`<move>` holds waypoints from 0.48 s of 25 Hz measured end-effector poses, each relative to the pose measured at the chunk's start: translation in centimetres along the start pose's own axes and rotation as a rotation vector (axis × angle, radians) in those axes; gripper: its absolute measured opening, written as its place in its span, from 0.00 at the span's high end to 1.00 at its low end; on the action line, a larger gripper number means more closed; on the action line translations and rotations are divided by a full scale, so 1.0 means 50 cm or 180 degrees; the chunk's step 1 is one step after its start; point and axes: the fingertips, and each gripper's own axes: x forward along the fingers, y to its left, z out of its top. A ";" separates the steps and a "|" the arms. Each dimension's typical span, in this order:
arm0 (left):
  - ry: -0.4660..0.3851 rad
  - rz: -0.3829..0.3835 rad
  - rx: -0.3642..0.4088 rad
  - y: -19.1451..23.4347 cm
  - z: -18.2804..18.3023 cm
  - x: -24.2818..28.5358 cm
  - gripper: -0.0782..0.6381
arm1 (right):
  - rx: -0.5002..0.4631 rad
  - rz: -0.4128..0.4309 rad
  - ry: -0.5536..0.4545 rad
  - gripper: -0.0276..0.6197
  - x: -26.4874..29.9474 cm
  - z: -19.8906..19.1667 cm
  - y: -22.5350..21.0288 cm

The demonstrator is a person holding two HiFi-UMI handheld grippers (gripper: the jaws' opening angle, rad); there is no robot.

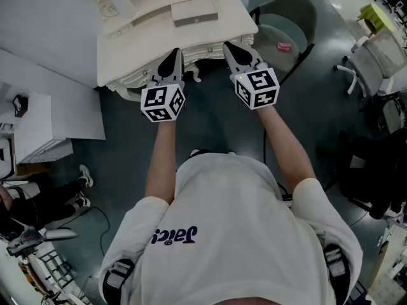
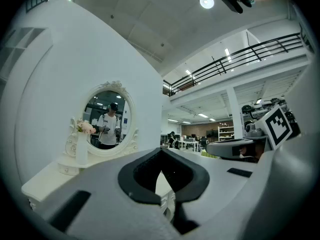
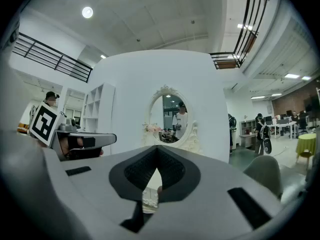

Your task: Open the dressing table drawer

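The white dressing table (image 1: 137,56) stands ahead of me, its carved drawer front (image 1: 206,51) facing me under the top. My left gripper (image 1: 170,58) is held level just before the table's front edge, jaws shut and empty. My right gripper (image 1: 231,48) hovers beside it at the front right part, also shut with nothing held. In the left gripper view the shut gripper (image 2: 161,154) points over the tabletop toward the oval mirror (image 2: 107,116). In the right gripper view the shut gripper (image 3: 158,151) faces the mirror (image 3: 170,119), with carved trim (image 3: 149,200) showing below the pads.
A grey-green chair (image 1: 286,24) with a pink item (image 1: 284,46) stands right of the table. A flat box (image 1: 195,11) lies on the tabletop, and a vase of flowers (image 2: 81,144) stands by the mirror. A white cabinet (image 1: 57,116) is at left.
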 end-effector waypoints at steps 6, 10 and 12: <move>0.0066 0.0076 -0.0073 0.010 -0.024 0.022 0.87 | 0.0124 0.0018 0.0094 0.95 0.023 -0.033 -0.037; 0.0123 0.0052 -0.0102 0.043 -0.053 0.054 0.87 | 0.0196 0.0051 0.0106 0.95 0.076 -0.053 -0.043; 0.0116 -0.0007 -0.0085 0.062 -0.065 0.082 0.87 | 0.0212 0.0044 0.0085 0.95 0.112 -0.060 -0.050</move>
